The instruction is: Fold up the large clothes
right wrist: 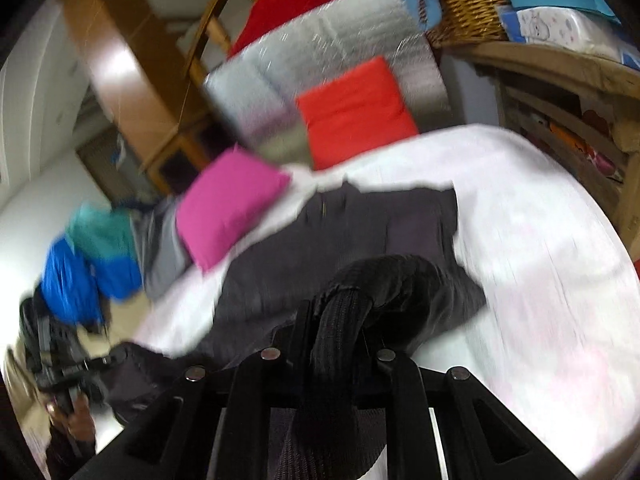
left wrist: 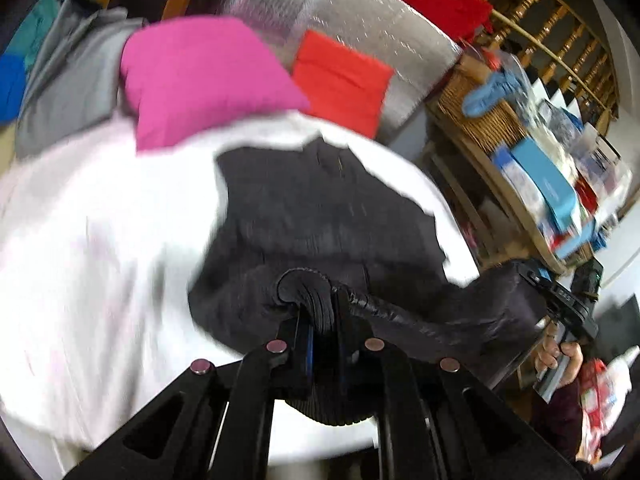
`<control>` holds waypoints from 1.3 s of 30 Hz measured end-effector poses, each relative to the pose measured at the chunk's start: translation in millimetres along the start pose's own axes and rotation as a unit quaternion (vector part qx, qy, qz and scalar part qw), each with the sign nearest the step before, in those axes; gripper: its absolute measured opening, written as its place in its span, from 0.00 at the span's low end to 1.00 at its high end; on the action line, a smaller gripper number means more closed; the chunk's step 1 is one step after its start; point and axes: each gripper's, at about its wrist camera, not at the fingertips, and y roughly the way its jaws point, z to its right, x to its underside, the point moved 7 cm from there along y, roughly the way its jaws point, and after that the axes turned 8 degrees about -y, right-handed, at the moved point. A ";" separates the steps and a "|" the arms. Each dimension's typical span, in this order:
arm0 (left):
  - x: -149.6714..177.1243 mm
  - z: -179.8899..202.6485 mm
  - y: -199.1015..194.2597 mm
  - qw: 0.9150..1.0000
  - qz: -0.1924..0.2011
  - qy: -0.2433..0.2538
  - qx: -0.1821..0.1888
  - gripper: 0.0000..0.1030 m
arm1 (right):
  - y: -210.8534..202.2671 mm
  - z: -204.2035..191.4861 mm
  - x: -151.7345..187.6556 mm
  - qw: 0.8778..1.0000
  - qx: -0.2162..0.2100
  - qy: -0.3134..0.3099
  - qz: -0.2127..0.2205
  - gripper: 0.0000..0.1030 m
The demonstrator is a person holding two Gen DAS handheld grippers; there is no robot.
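Over the white bed (left wrist: 100, 240): dark garment (left wrist: 320, 208) lifted at its near hem, far end lying toward twelve o'clock. Left gripper (left wrist: 316, 316) and right gripper (right wrist: 340, 320), jaws clamped on bunched ribbed hem. Pink cushion (left wrist: 200, 76) beyond.

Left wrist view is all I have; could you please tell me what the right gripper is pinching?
Observer: The right gripper is shut on a ribbed band of the dark garment.
Operator: Thank you. Is anything on the bed's right half beyond the garment?
Observer: No, only bare white sheet shows there.
Operator: And what sits left of the pink cushion?
Observer: A grey cloth, then teal and blue clothes, lie beside the pink cushion.
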 end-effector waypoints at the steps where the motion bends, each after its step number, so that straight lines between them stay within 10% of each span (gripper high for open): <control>1: -22.9 1.6 11.2 1.000 0.006 -0.005 -0.001 0.09 | 13.4 4.1 -17.8 1.000 0.003 0.009 0.009 0.15; 11: -183.7 -20.4 162.0 0.998 0.031 -0.033 -0.050 0.09 | 171.7 78.3 -117.2 0.994 0.064 0.088 0.025 0.15; 22: -205.0 -73.4 278.9 0.995 0.011 -0.058 -0.079 0.10 | 299.3 156.9 -115.3 0.985 0.085 0.149 -0.023 0.15; 27: -202.8 -82.9 299.3 0.995 0.012 -0.057 -0.082 0.14 | 322.7 185.5 -99.2 0.969 0.018 0.243 -0.033 0.22; 30: -203.6 -82.9 283.1 0.996 0.016 -0.083 -0.042 0.19 | 306.6 187.8 -103.8 0.955 -0.070 0.289 0.000 0.41; 32: -210.4 -80.4 252.0 0.993 0.051 -0.106 -0.011 0.41 | 287.7 185.0 -107.9 0.949 -0.097 0.299 0.017 0.60; 34: -215.4 -79.1 215.3 0.989 0.101 -0.109 -0.009 0.73 | 251.0 186.4 -116.4 0.958 -0.063 0.272 0.061 0.78; 39: -191.8 -79.2 142.7 0.982 0.142 -0.102 -0.067 0.81 | 175.8 194.5 -116.5 0.971 -0.004 0.228 0.077 0.78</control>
